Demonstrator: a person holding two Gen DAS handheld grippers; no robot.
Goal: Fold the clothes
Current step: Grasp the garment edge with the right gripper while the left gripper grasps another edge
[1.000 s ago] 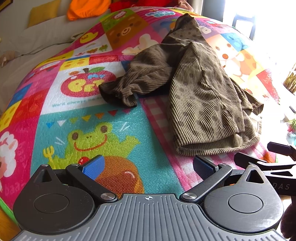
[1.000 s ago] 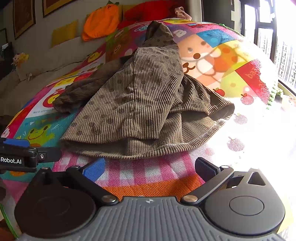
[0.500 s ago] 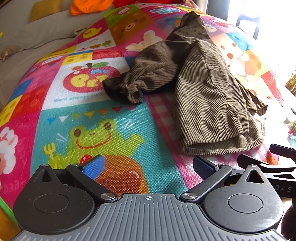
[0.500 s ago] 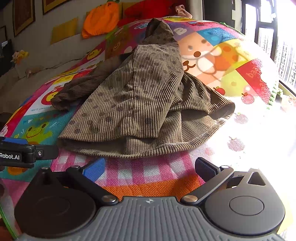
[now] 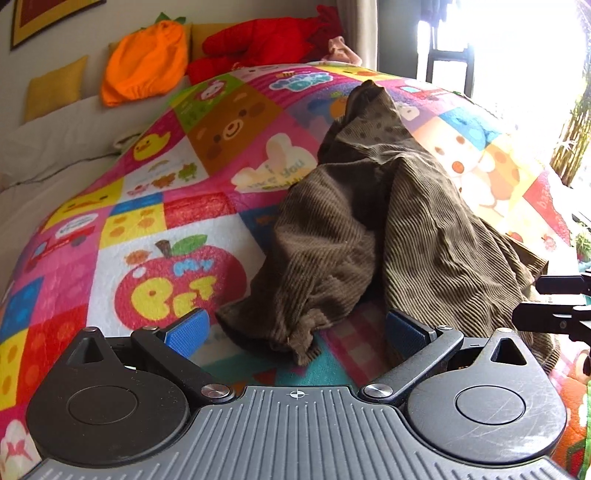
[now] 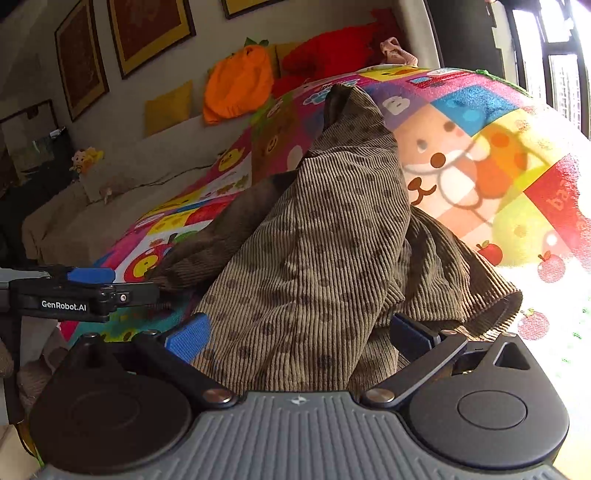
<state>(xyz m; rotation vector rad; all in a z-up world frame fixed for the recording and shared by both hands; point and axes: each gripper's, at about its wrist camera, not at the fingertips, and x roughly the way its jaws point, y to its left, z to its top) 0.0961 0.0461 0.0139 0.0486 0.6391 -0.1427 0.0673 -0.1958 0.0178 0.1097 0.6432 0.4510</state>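
A brown dotted corduroy garment [image 5: 424, 229] lies crumpled on a colourful cartoon play mat [image 5: 155, 229]. My left gripper [image 5: 295, 332] is open, low over the mat, and the garment's dark cuffed end [image 5: 284, 339] lies between its blue pads [image 5: 186, 332]. In the right wrist view the garment [image 6: 325, 240] fills the middle, with its near hem lying between the fingers of my open right gripper [image 6: 299, 334]. Each gripper shows in the other's view: the right gripper [image 5: 554, 306] at the right edge, the left gripper [image 6: 85, 291] at the left edge.
Beyond the mat are an orange pumpkin cushion [image 5: 144, 70], a red plush [image 5: 258, 40] and yellow cushions [image 5: 51, 88] against a pale sofa. Framed pictures [image 6: 147, 33] hang on the wall. A bright window [image 5: 517, 55] and the mat's edge are to the right.
Both grippers moved forward and down onto the garment. The cuffed end now lies between the left fingers and the hem between the right fingers. Both stay open.
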